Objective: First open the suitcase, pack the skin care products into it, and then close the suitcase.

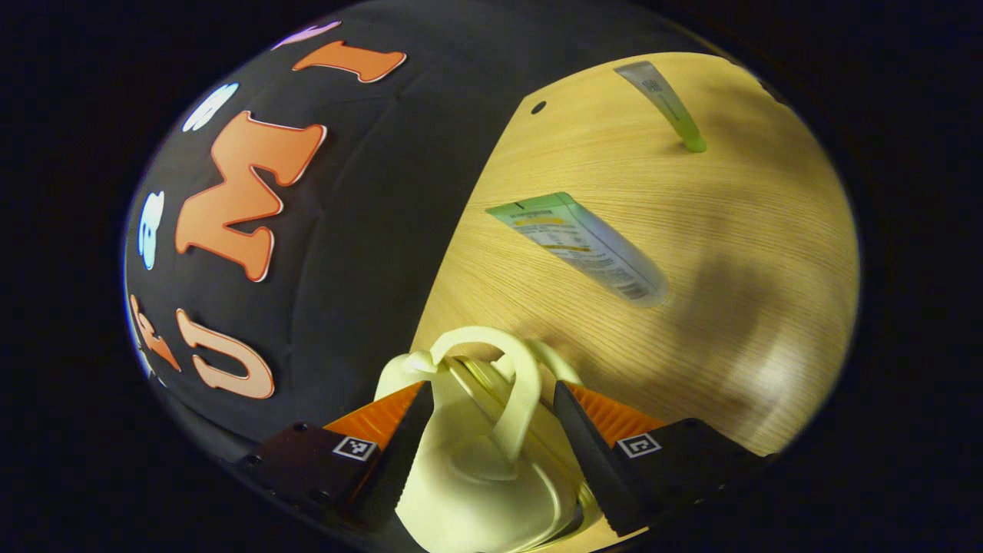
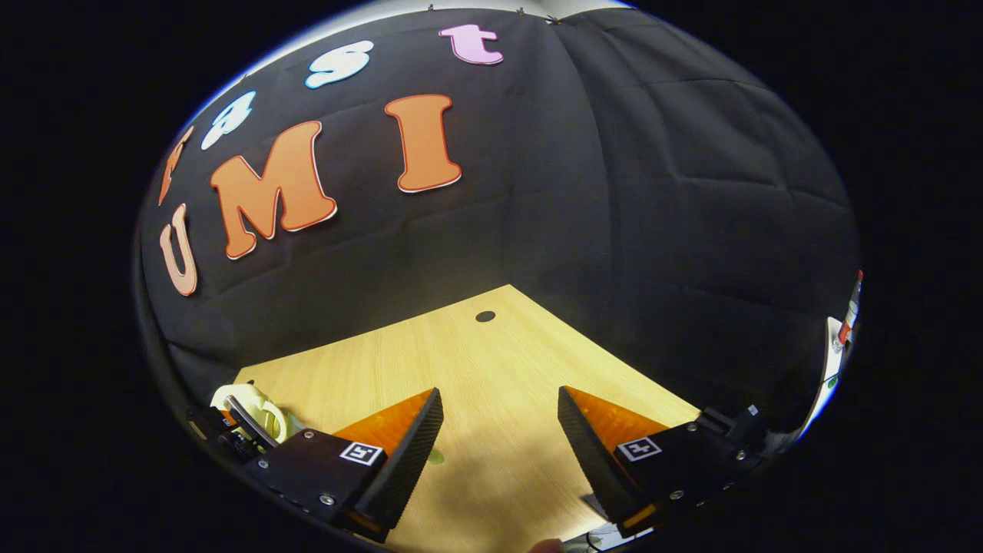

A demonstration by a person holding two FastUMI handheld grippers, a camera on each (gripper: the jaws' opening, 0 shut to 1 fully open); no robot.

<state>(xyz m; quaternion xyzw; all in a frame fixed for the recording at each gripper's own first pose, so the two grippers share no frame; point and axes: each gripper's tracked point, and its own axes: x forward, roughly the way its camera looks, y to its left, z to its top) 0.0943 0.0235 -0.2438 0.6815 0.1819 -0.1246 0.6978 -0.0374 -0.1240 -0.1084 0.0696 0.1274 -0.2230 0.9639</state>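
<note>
Between the left gripper (image 1: 488, 430) fingers sits a glossy cream suitcase (image 1: 476, 468) — right gripper (image 2: 499, 438) fingers spread.

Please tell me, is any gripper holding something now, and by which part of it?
The left gripper has the pale yellow suitcase between its fingers, around the handle end; whether both fingers press on it cannot be told. The right gripper is open and holds nothing.
</note>
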